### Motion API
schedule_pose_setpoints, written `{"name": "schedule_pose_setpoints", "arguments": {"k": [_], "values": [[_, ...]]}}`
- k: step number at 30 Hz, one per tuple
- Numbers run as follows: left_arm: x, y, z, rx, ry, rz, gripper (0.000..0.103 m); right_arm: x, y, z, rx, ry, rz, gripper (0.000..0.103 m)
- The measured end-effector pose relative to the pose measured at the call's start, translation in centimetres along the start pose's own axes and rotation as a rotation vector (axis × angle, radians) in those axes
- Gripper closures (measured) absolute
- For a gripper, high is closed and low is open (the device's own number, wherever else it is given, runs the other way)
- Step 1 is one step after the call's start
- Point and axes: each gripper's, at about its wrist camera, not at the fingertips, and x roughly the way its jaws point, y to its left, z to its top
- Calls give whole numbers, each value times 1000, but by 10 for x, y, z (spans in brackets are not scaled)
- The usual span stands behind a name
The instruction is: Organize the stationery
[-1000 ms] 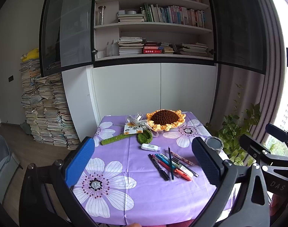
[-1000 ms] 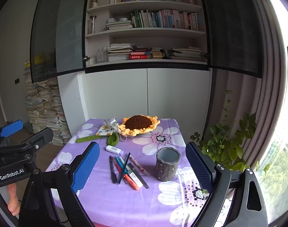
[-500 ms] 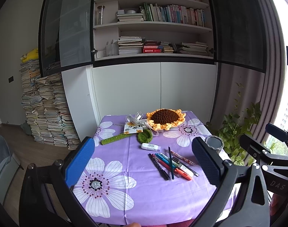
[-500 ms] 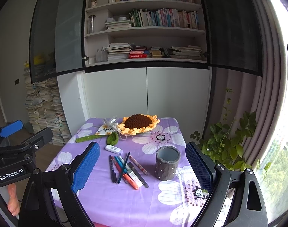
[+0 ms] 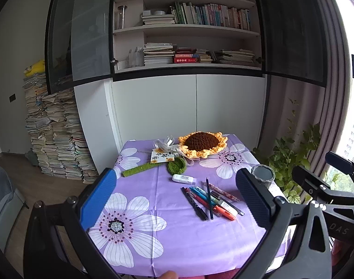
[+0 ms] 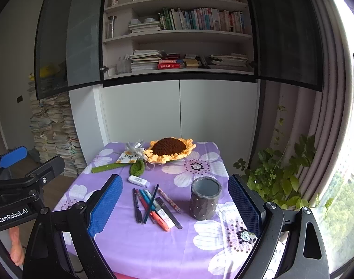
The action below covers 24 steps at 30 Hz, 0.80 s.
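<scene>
On the purple flowered tablecloth (image 6: 135, 244) a loose bunch of pens (image 6: 153, 207) lies fanned out, with a white correction tape (image 6: 138, 181) just beyond it and a grey pen holder (image 6: 204, 201) standing upright to its right. The right gripper (image 6: 174, 207) hovers near the table's near edge, its jaws spread wide and pinching nothing; pens and holder both sit beyond and between its 2 fingers. The left gripper (image 5: 177, 197) hangs level with it to the left, jaws likewise spread and empty, the pens (image 5: 209, 202) lying ahead toward its right finger. Both point slightly downward. A crocheted sunflower (image 6: 170, 148) rests at the far edge.
</scene>
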Motion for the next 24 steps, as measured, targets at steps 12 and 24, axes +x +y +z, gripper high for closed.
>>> {"name": "schedule_pose_setpoints", "arguments": {"k": [12, 24], "values": [[0, -2, 3, 10, 1, 6, 1, 1, 0, -2, 0, 8, 5, 11], [46, -8, -14, 39, 109, 1, 1, 44, -41, -42, -1, -9, 90, 11]]}}
